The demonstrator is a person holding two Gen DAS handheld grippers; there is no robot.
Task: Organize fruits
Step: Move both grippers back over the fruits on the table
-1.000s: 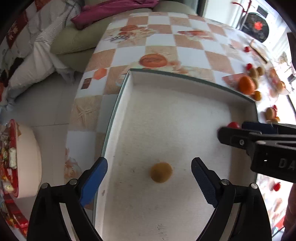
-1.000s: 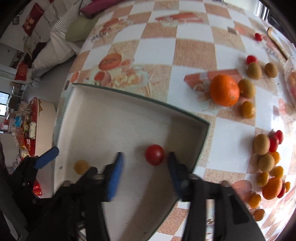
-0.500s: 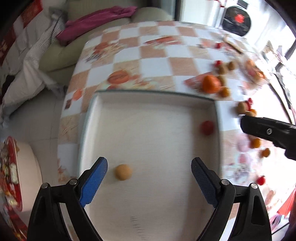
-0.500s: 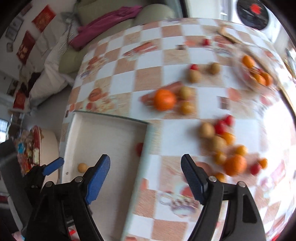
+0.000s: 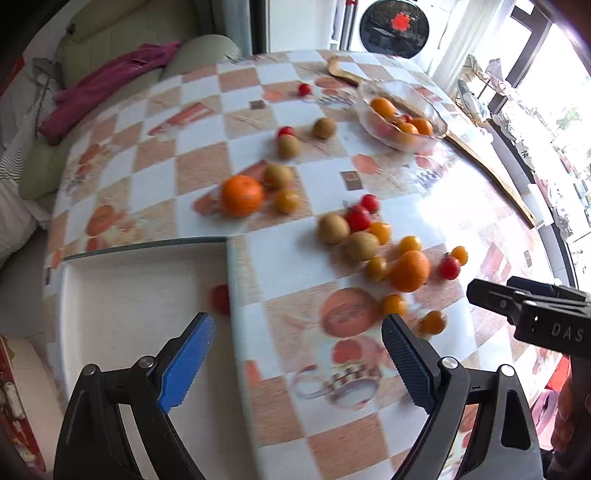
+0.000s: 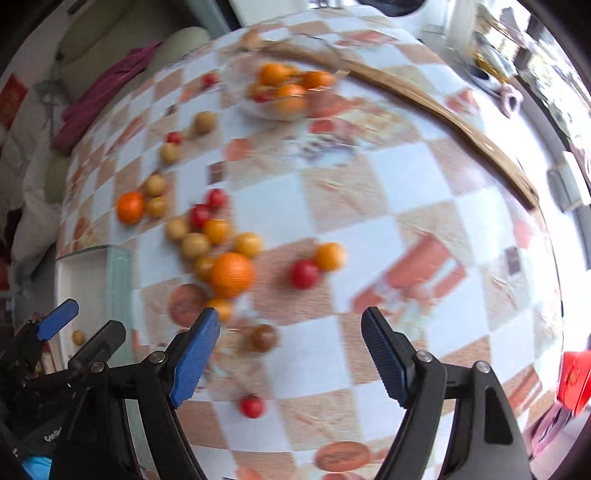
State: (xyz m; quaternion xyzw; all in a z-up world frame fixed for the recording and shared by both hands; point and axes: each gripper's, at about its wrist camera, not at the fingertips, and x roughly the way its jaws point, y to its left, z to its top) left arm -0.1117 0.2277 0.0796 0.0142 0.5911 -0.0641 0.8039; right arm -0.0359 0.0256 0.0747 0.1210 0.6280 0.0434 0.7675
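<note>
A shallow white tray [image 5: 110, 258] with straight walls is seen at the near-left corner of the checkered, glossy desk [image 5: 406, 199]; a round red tomato [image 5: 220, 298] lies against its right wall. The left gripper [image 5: 297, 365] is held released above the tray's right rim, nothing between its ribbed blue pads. The right gripper [image 6: 290, 356] is likewise spread and unloaded over bare checks. Smooth oranges, tomatoes and dull brown kiwis are scattered beyond; a large orange [image 6: 232, 275] sits nearest. A clear glass bowl [image 5: 400, 116] holds more fruit.

A green sofa [image 5: 122, 33] with a magenta cloth [image 5: 110, 83] fills the upper left; bright windows [image 5: 554, 92] glare at the right; the checkered table [image 5: 424, 206] spans the centre.
</note>
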